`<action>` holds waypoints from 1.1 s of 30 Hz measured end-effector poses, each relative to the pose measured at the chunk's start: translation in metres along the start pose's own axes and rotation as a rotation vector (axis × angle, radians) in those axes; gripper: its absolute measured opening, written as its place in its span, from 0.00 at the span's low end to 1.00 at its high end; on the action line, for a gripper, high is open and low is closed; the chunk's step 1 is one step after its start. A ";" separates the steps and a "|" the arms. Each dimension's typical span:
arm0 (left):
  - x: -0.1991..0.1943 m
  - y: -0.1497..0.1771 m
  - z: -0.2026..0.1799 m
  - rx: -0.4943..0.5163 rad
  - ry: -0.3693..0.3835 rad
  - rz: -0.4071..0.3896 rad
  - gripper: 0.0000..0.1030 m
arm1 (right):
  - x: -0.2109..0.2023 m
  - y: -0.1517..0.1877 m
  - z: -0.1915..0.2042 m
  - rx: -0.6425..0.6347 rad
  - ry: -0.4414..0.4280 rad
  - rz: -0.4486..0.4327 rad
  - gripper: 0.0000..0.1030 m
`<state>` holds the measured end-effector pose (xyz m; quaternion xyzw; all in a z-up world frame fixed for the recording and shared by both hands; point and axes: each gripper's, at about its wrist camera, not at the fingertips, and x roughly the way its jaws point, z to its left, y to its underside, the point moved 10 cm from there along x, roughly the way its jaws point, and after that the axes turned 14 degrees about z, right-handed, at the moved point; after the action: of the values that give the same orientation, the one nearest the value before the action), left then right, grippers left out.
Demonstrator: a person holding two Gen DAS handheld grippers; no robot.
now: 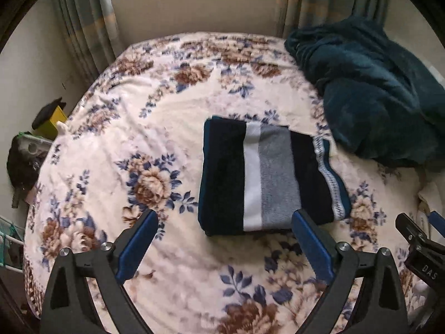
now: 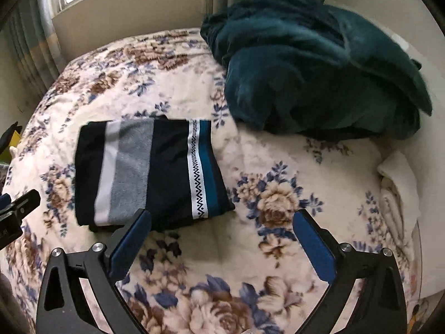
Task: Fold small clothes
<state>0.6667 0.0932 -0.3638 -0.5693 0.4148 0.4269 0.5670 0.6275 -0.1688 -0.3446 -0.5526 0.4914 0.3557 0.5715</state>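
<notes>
Nearest in the left wrist view, left tongs (image 1: 224, 222) spread wide and released, blue pads (image 1: 137, 246) apart with nothing between them, held above the floral bedspread (image 1: 155, 128). At the right edge of the same view, a black part of the right tongs (image 1: 417, 239), seen only in part. Nearest in the right wrist view, right tongs (image 2: 222, 224) likewise spread wide and empty, blue pads (image 2: 313, 246) well apart over a brown-and-blue flower print. At the left edge there, a black piece of the left tongs (image 2: 19, 208). Just beyond both sets of tongs, folded clothes (image 1: 267, 175) lying flat on the bed as a neat rectangle, touched by neither gripper: dark navy panels, a white stripe, a grey stripe, then a white zigzag band and a teal edge on the right side. Same folded stack (image 2: 150, 169) left of centre in the right wrist view, near corner hidden behind the left pad of the right tongs. Farther off and to the right, a crumpled dark teal blanket (image 1: 372, 91) heaped on the bed, apart from the folded stack. At the right edge of the bed, a cream cloth (image 2: 397, 189). Off the left side of the bed, a yellow box (image 1: 54, 122) with a dark thing on top. Farthest, a pale wall under a bright window, with green striped curtains (image 1: 83, 19) hanging at both sides.
</notes>
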 end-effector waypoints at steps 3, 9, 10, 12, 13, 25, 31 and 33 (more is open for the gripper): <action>-0.036 0.011 -0.002 0.010 -0.009 -0.027 0.95 | -0.042 0.009 -0.007 0.001 -0.019 -0.025 1.00; -0.114 0.042 -0.007 0.010 0.004 -0.069 0.95 | -0.139 0.034 -0.019 -0.031 -0.039 -0.098 1.00; -0.134 0.049 -0.008 0.010 -0.002 -0.083 0.95 | -0.163 0.043 -0.022 -0.038 -0.039 -0.113 1.00; -0.161 0.059 -0.011 0.012 -0.004 -0.101 0.95 | -0.191 0.055 -0.025 -0.049 -0.047 -0.127 1.00; -0.174 0.064 -0.012 0.012 0.001 -0.109 0.95 | -0.211 0.064 -0.029 -0.053 -0.053 -0.139 1.00; -0.324 0.128 -0.015 -0.004 -0.021 -0.232 0.95 | -0.402 0.135 -0.062 -0.084 -0.085 -0.286 1.00; -0.357 0.149 -0.019 0.008 -0.025 -0.274 0.95 | -0.454 0.160 -0.071 -0.099 -0.100 -0.319 1.00; -0.363 0.154 -0.021 0.006 -0.022 -0.278 0.95 | -0.463 0.166 -0.071 -0.103 -0.107 -0.323 1.00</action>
<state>0.4136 0.0660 -0.0620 -0.6149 0.3268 0.3491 0.6271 0.3359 -0.1523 0.0578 -0.6333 0.3463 0.3129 0.6174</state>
